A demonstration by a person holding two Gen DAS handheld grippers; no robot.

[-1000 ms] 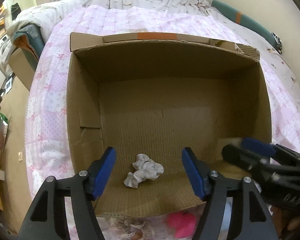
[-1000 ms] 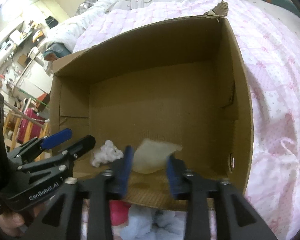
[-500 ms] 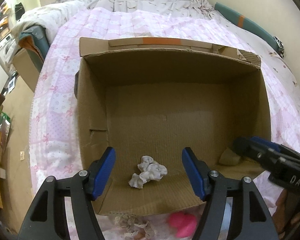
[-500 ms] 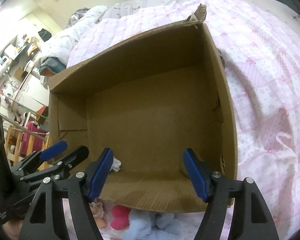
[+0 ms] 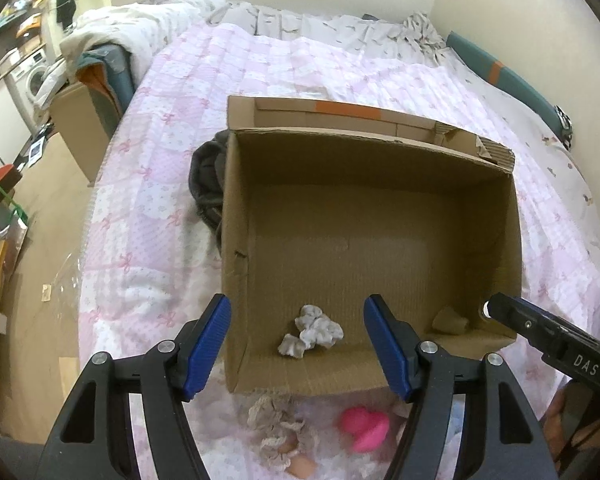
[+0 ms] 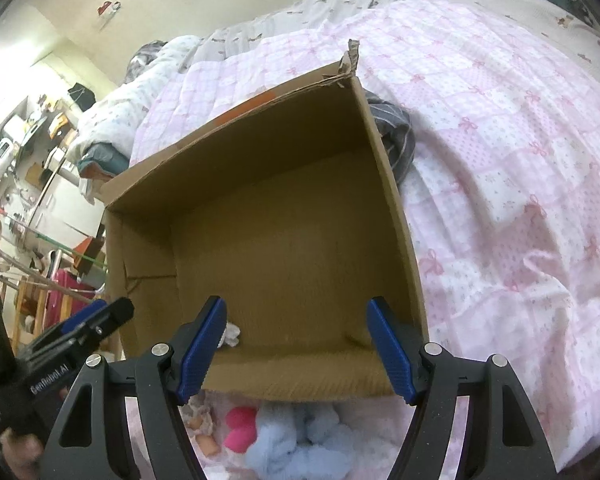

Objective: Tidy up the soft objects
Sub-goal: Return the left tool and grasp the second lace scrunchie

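Both your grippers were empty, so the step in hand looked like picking the next soft thing off the bed. To do it well, you needed to bring one gripper low, put the fingers on both sides of the toy's fattest part, and squeeze slowly so it did not slip out. Then you needed to lift it right over the near wall of the cardboard box [image 5: 236, 264] before you let go.

Your left gripper [image 5: 296, 346] had its fingers spread wide and held nothing. A crumpled white cloth [image 5: 312, 330] lay in the box, just past and between those fingers. A small tan piece [image 5: 450, 322] sat in the box corner, off to their right.

Your right gripper [image 6: 296, 348] was spread wide too and touched nothing. A fluffy blue toy [image 6: 296, 436] and a pink toy [image 6: 240, 426] waited on the bed below its fingers, outside the box.
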